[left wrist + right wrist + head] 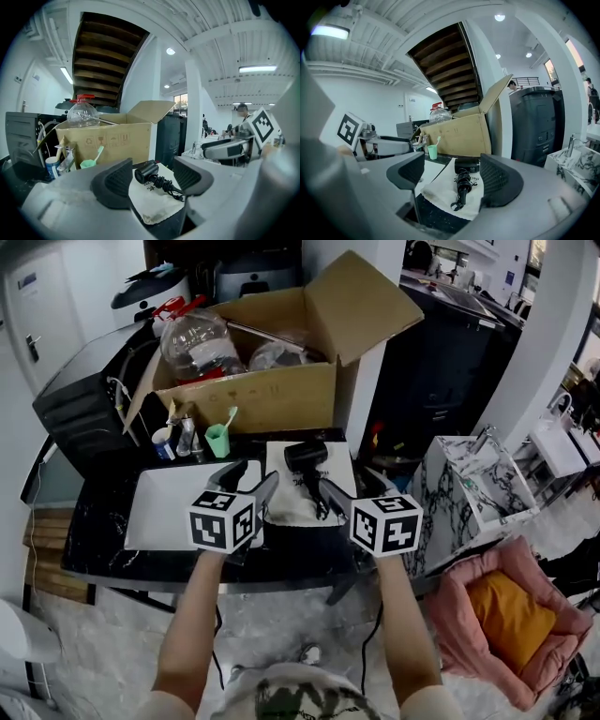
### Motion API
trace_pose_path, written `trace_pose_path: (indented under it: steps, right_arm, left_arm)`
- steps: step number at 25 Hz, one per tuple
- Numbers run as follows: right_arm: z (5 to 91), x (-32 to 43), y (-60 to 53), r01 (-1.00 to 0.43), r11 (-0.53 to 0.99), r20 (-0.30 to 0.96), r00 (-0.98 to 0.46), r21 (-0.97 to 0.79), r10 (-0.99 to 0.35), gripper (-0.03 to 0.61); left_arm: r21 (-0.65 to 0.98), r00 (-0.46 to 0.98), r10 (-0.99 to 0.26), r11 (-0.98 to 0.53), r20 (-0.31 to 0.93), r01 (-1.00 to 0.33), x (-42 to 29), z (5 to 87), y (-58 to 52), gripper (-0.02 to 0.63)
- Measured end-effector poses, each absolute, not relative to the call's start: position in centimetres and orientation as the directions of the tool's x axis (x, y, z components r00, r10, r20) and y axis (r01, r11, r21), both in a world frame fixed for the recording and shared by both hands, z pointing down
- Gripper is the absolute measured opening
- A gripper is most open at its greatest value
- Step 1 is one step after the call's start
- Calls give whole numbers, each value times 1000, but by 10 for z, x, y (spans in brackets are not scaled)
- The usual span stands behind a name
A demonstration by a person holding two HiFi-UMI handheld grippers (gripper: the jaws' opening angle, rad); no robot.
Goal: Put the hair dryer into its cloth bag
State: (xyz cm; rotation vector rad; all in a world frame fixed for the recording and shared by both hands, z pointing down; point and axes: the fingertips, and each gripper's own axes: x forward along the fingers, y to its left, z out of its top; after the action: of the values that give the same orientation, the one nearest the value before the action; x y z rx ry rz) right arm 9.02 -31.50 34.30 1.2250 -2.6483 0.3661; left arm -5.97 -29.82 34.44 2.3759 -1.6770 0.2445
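Hair dryer [307, 457]: small, matte black, cord coiled; it lies on the cloth bag, ahead of both grippers.
Cloth bag [286, 504]: cream fabric, flat, rectangular, creased.
Left gripper [247, 482]: jaws apart, dark ribbed pads, holding nothing.
Right gripper [356, 488]: jaws apart, holding nothing.
Counter [103, 542]: black speckled stone; a white tray [164, 507] lies just beside the bag.
Room: an open cardboard box [272, 395] behind, a green cup [217, 439] before it.

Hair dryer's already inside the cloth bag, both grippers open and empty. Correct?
Not quite. The hair dryer lies on top of the cloth bag, not inside it, as the head view shows. The rest holds: the left gripper and the right gripper are both open and empty.
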Motion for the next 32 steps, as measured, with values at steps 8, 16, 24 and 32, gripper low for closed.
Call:
trace_pose_path:
  steps: [8,16,24,32]
  right_arm:
    - [360,91,-334,-741,653,339,-660,-152,-670,359]
    - [389,81,-358,-720,678,415,-668,-148,-618,359]
    - [436,58,-382,-721,673,525,-642,-164,-560,359]
    - [482,38,-408,-756,634,633,-572,-162,-521,359]
  left_arm:
    - [78,301,-913,-291,274,-954,-57,351,-309,273]
    - [71,270,-919,-261,288,-963,-63,364,-318,273]
    - [80,294,-902,-283,316,-956,-76,384,-335,273]
    - [89,355,-865,-346,355,-934,-92,405,-360,273]
